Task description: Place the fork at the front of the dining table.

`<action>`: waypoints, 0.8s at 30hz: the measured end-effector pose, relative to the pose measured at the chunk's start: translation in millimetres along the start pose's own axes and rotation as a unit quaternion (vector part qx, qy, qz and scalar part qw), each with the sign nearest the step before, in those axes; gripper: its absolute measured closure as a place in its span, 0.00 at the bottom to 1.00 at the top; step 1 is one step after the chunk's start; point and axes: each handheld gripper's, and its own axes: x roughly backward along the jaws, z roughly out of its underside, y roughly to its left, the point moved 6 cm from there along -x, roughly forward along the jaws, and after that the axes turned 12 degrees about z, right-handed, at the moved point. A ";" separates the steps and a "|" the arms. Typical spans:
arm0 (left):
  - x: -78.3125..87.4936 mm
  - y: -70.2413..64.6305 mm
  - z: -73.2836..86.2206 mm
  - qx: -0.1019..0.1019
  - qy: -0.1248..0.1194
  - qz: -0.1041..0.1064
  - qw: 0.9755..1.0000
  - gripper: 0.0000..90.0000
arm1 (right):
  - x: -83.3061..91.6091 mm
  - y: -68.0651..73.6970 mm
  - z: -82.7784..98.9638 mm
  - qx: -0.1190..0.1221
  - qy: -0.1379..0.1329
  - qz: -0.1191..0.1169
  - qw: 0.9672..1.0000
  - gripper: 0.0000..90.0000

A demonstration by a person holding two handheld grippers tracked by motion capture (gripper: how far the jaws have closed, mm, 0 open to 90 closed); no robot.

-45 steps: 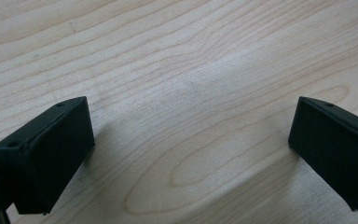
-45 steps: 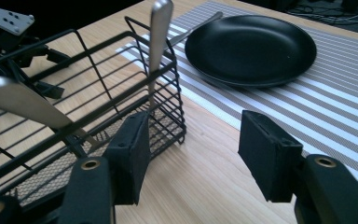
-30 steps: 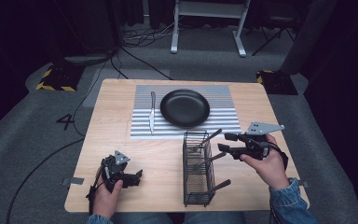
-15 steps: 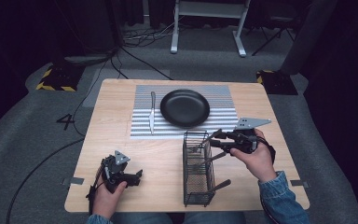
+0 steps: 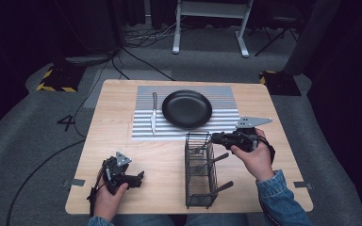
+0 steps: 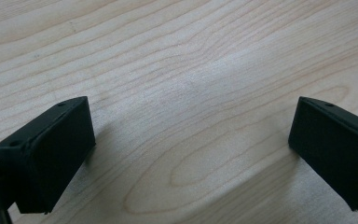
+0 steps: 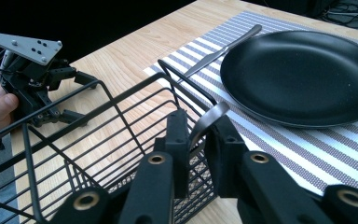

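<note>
a place setting is partly laid: beside the black plate [image 5: 187,108] a knife [image 5: 154,113] is already set. the right gripper [image 7: 196,135], fingers just closed, is clamped on a utensil handle [image 7: 209,120] in the wire basket [image 5: 199,172]; two more remain there. the left gripper [image 6: 186,154] is rested open on the counter [image 5: 122,141].

Plate [image 5: 187,109] sits on the mat [image 5: 226,120], knife [image 5: 154,113] just left of it, wire basket [image 5: 200,170] nearer the person.
</note>
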 end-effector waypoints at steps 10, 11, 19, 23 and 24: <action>0.0 0.0 0.0 0.000 0.000 0.000 1.000 0.00 | 9.7 11.1 -14.5 0.011 -0.033 -0.004 0.999 0.96; 0.0 0.0 0.0 0.000 0.000 0.000 1.000 0.00 | 12.3 13.8 -18.5 0.015 -0.038 -0.007 0.999 0.96; 0.0 -0.1 0.0 0.000 0.000 0.000 1.000 0.00 | 21.4 19.6 -31.4 0.026 -0.050 -0.008 0.998 0.96; 0.0 0.0 0.0 0.001 0.000 0.000 1.000 0.00 | 25.4 20.3 -38.1 0.030 -0.055 -0.009 0.998 0.96; 0.0 0.0 0.0 0.001 0.000 0.000 1.000 0.00 | 25.4 20.3 -38.1 0.030 -0.055 -0.009 0.998 0.96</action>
